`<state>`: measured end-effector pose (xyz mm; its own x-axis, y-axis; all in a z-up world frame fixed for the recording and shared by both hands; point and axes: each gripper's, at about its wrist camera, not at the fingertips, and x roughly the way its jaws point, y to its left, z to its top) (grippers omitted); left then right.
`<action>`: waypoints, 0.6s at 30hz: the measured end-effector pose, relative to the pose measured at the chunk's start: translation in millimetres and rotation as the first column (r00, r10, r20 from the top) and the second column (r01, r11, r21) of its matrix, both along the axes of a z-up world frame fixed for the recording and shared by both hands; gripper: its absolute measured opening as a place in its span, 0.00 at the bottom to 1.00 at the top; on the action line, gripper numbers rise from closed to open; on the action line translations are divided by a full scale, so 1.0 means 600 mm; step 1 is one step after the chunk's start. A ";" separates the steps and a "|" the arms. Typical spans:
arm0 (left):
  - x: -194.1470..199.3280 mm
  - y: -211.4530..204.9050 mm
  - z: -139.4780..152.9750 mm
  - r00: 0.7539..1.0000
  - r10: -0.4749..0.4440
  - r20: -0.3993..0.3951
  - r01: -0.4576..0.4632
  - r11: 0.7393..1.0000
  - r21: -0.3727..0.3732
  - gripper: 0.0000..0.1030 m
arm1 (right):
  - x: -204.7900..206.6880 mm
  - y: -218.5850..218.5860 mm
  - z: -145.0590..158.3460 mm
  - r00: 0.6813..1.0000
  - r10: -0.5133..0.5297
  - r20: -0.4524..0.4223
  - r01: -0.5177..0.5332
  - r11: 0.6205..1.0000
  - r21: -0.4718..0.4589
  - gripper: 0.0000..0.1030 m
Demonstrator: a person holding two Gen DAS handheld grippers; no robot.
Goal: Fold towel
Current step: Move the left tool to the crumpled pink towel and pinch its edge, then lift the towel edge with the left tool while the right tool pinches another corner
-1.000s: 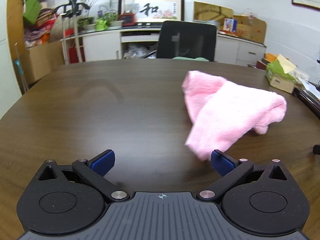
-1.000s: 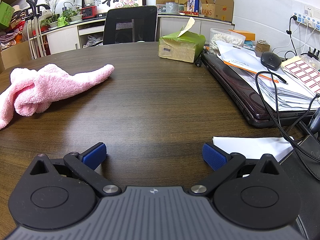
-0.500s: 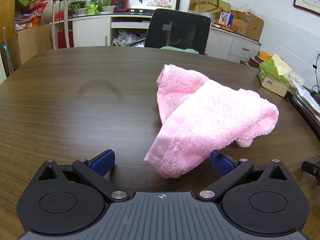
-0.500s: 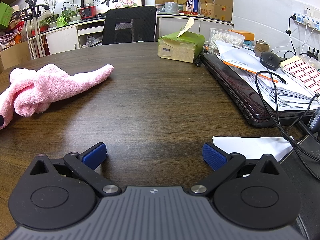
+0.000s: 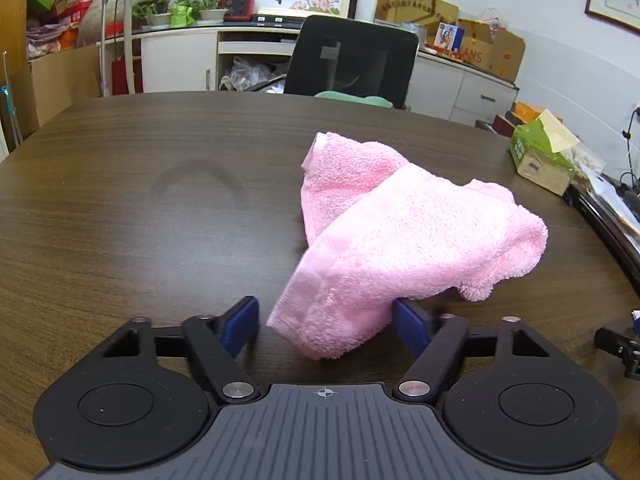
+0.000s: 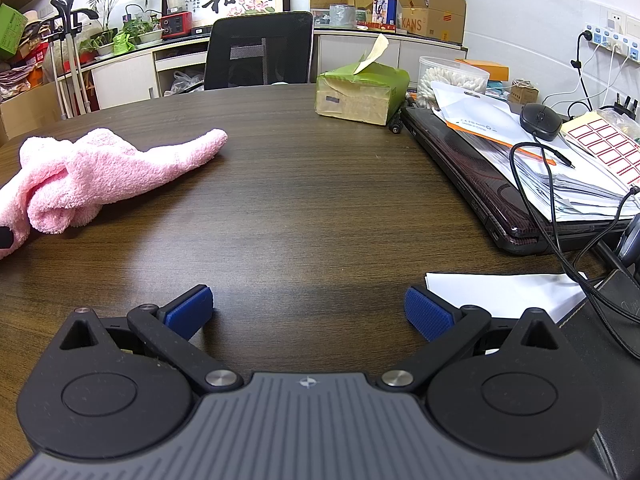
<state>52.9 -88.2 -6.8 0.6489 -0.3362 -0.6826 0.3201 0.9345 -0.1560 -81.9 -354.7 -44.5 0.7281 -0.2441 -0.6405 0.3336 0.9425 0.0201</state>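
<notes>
A: Where's the towel (image 5: 404,236) relative to the left claw (image 5: 326,326)?

B: Its near corner lies between the blue pads (image 5: 240,326), which are spread wide. The far-side pad touches the fabric or sits just under it; the other is apart from it. The rest is bunched ahead on the dark worktop (image 5: 120,216).

A: And the right claw (image 6: 308,312)?

B: Wide too, gripping nothing, low over bare worktop. The towel (image 6: 96,172) is well off to its left, and white paper (image 6: 504,292) lies just right of its pad.
</notes>
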 end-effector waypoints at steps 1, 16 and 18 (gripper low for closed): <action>-0.001 -0.001 0.001 1.000 0.001 -0.001 -0.001 1.000 0.001 0.51 | 0.000 0.000 0.000 1.000 0.000 0.000 0.000 1.000 0.000 1.00; -0.014 0.020 0.020 0.999 0.020 0.050 -0.017 0.998 -0.052 0.03 | 0.000 0.000 0.000 1.000 0.000 0.000 0.000 1.000 0.000 1.00; -0.016 0.027 0.026 0.997 0.020 0.076 -0.015 0.998 -0.067 0.03 | 0.000 0.000 0.000 1.000 0.000 0.000 0.000 1.000 0.000 1.00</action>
